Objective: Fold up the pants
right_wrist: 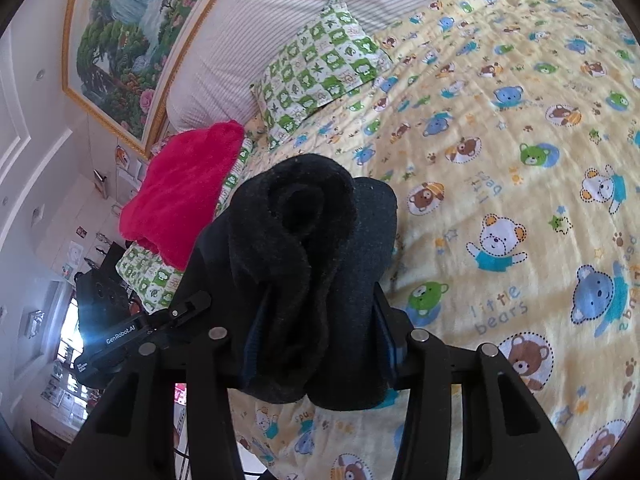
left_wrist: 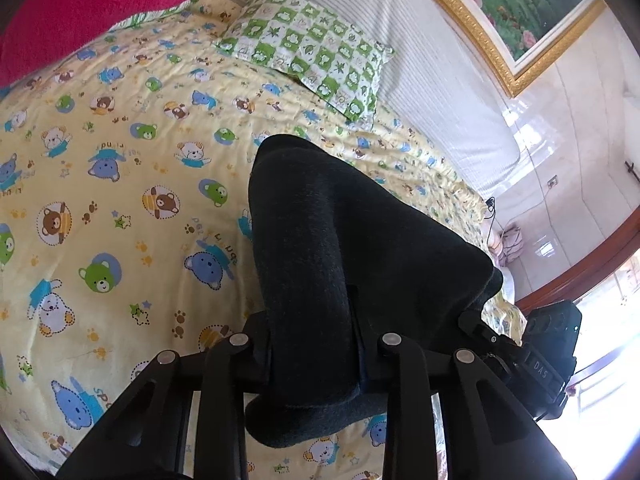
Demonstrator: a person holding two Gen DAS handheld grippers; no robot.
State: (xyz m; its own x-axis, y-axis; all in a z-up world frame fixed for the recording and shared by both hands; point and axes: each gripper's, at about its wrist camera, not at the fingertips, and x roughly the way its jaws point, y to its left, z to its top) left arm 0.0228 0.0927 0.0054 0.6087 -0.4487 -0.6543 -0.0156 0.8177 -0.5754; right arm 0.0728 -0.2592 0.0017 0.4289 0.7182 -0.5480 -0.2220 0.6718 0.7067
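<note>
Both claws clamped on black pants, lifted over the bed.
Left claw point(left_wrist: 316, 344) and right claw point(right_wrist: 316, 336) each pinch bunched pants point(left_wrist: 340, 248) at lower centre frame, partly closed. Thick, soft, floppy fleece: bulky but light; best gripped at the hem edges, not the bunched wads.

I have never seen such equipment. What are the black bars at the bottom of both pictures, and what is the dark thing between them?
Each picture comes from a camera mounted on a hand-held gripper; a person carries one in each hand. The black bars are the gripper's two fingers. The left gripper and the right gripper each pinch a bunch of the black pants. Below lies a yellow bedsheet printed with bears, a green checked pillow and a red blanket.
</note>
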